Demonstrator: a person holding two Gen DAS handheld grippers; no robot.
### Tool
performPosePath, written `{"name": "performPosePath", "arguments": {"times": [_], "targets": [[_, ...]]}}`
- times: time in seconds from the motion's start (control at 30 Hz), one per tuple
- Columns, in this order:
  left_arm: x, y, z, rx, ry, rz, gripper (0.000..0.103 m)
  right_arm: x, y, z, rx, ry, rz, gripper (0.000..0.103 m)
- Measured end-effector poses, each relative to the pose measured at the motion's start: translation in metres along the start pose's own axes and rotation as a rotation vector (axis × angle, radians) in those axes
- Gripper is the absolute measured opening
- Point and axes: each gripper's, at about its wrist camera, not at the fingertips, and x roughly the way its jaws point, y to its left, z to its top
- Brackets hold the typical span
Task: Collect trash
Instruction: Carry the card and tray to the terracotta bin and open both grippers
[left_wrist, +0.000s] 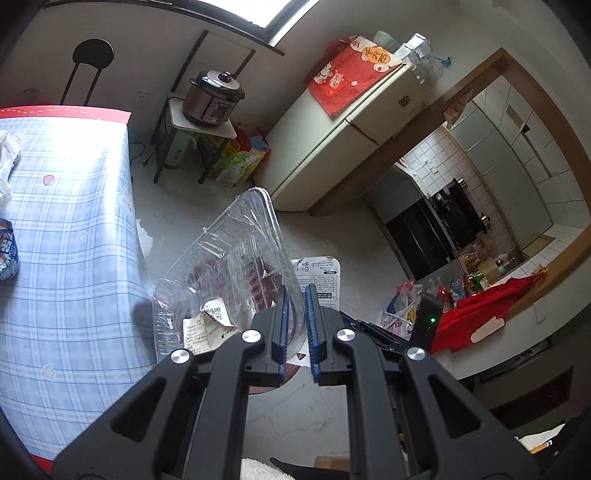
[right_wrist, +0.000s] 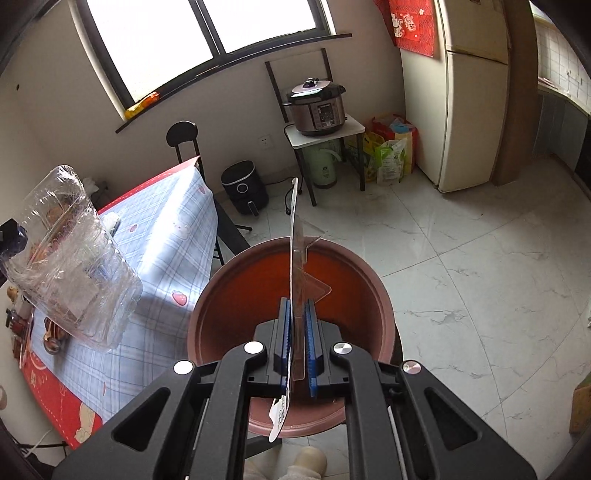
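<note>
A: Left gripper, what's it doing?

B: Clamped on the edge of a clear plastic clamshell box, blue pads pinching the rim. Box sticks out ahead and to the left, held in the air beside the table with the blue plaid cloth. There's a white label on it (QR code, print too small to read).

A: Same box in the right wrist view?

B: Yes, far left, clamshell box hanging above the tablecloth.

A: Right gripper?

B: Jaws pressed together on a thin blister card, seen edge-on, standing upright between the pads. It has a clear plastic front and a white printed backing; its lower end pokes out under the fingers.

A: Where's it sitting relative to the bin?

B: Directly over a round reddish-brown bin, mouth open to the camera, standing on the pale marble tile floor. I can't see anything inside the bin.

A: Background?

B: Pressure cooker on a small stand, cream fridge, black air fryer on the floor.
</note>
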Motion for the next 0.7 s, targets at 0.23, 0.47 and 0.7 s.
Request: {"name": "performPosePath", "arguments": {"times": [0.23,0.47,0.7], "targets": [[0.043,-0.018,0.007,0.008,0.053,-0.022,0.013,-0.029,-0.015,0.013,0.017,-0.076,0.005,0.075],[0.093,-0.046,0.016,0.075,0.110,-0.023,0.029,-0.067,-0.037,0.013,0.002,-0.127,-0.064,0.098],[0.078,-0.051,0.028,0.117,0.004,0.078,0.070,-0.088,-0.047,0.019,0.013,-0.155,-0.110,0.098]]}}
